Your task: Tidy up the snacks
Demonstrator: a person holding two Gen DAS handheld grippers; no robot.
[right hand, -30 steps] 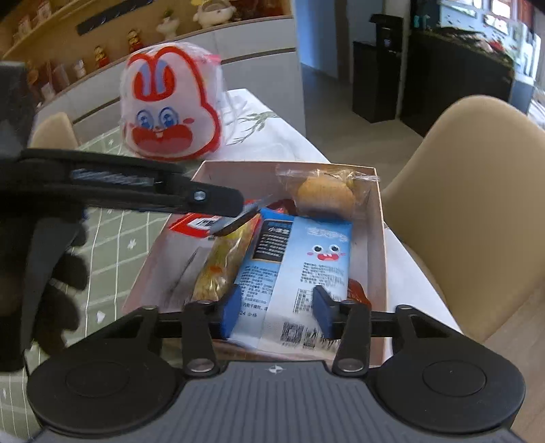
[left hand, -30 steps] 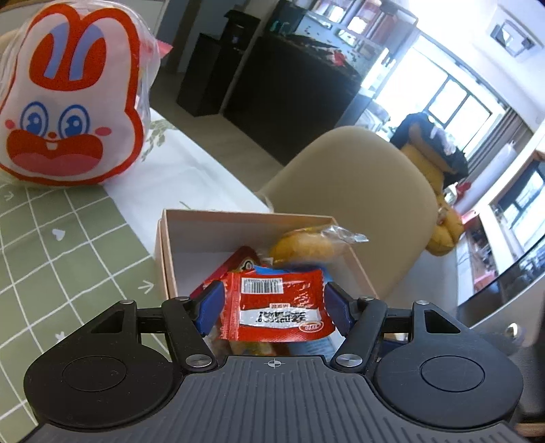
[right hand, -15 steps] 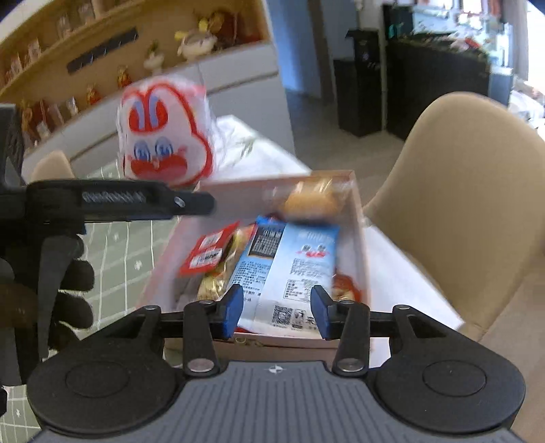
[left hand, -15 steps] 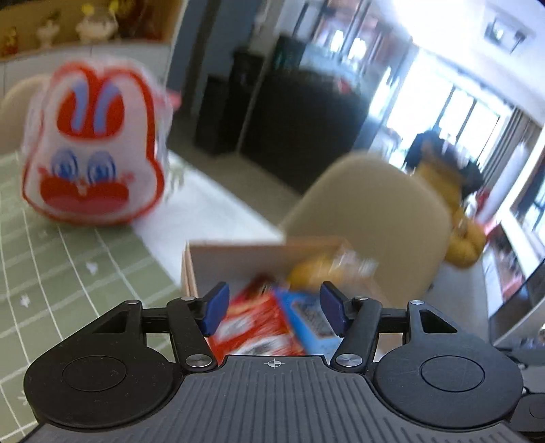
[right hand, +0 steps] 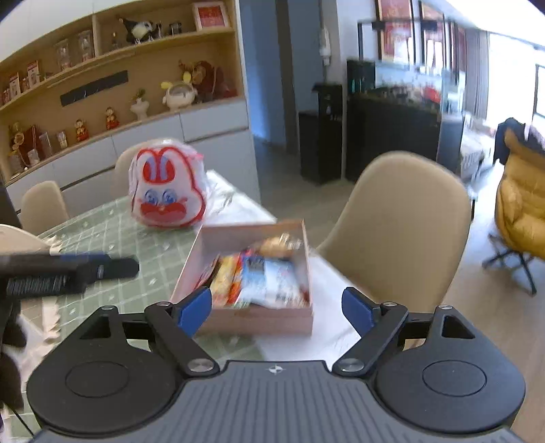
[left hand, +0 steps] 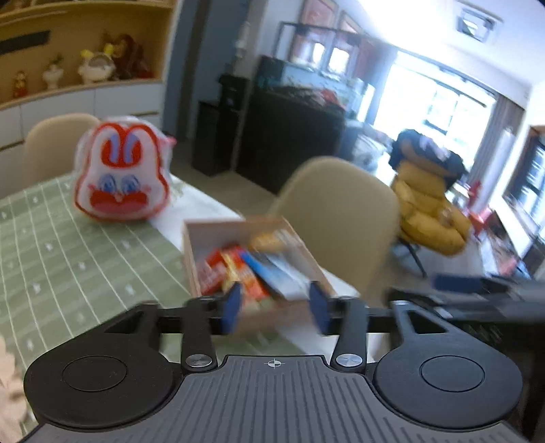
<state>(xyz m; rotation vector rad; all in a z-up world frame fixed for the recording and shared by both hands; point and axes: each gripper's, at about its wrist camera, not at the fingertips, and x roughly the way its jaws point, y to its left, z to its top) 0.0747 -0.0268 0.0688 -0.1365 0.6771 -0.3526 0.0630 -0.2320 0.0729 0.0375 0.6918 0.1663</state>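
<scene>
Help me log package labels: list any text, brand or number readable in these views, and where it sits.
None can be read.
Snack packets in the box: print motion-blurred.
Rabbit bag: a cartoon face, no words.
Red frame on the shelf: too small.
Left gripper: lettering blurred.

Between my right gripper's (right hand: 277, 308) blue pads (right hand: 194, 306) sits a pale wooden-pink box (right hand: 259, 320) holding packets: a light blue and white one (right hand: 272, 279), a yellow-orange one (right hand: 224, 279) and a golden bun wrapped in clear film (right hand: 277, 243). Beyond it to my left stands a white bag with a red-outlined rabbit face and blue eyes (right hand: 167, 191). The cloth (right hand: 112, 238) beneath is sage green with a white grid. The chair (right hand: 405, 221) to my right is beige. My left gripper (left hand: 276, 308) is black with blue pads (left hand: 231, 306).
</scene>
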